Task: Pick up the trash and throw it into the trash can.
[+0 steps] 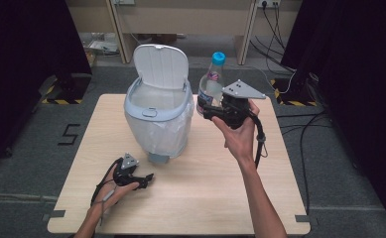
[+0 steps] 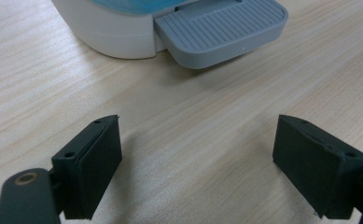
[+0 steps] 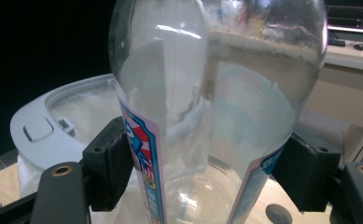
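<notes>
**Empty bottle held aloft beside open bin**

Holding clear plastic bottle (image 1: 210,84) upright in right tongs (image 1: 206,112), jaws clamping the labelled lower body, just right of pedal bin (image 1: 158,116). Judging it light, thin-walled, smooth, likely slipping or denting; gripping at the label band suiting best. Appearing empty, blue cap on. Bin lid standing open, white liner fitted, contents not discernible. Resting left tongs (image 2: 198,163) wide apart, empty, over worktop (image 1: 190,198) near pedal (image 2: 222,30).

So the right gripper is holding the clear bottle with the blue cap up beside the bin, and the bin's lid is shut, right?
Not quite: the lid of the bin stands open, tipped up at the back, as the high view shows. The rest holds: the right gripper grips the clear bottle with the blue cap beside the bin.
</notes>
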`<state>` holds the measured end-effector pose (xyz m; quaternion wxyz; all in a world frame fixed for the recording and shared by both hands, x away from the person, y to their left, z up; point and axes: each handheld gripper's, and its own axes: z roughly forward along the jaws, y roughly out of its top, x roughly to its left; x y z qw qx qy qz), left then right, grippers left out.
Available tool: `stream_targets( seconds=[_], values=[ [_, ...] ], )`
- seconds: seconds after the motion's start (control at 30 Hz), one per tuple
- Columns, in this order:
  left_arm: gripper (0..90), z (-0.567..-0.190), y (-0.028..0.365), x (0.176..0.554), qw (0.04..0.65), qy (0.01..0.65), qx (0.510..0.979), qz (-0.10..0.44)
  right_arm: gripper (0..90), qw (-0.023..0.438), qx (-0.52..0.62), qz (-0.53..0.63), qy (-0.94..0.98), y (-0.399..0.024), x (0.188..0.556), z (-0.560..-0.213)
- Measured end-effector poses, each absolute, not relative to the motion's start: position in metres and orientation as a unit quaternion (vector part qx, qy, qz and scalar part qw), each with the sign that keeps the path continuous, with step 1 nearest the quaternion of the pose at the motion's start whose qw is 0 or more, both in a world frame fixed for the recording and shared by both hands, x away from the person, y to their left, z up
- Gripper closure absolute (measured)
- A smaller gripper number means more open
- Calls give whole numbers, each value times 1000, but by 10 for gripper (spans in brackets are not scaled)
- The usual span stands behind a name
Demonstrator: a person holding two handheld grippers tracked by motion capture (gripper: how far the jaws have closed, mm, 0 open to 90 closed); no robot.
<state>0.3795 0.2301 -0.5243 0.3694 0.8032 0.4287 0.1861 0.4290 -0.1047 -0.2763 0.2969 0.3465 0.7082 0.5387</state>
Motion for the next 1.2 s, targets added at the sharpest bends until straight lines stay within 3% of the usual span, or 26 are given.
stream_targets(
  seconds=[0.6,1.2],
  values=[
    [146,-524,230,380,369,429,804,185,278,288,322,535,726,-66,450,-236],
    [147,-524,231,380,368,429,804,185,278,251,290,521,762,2,476,-240]
  ],
)
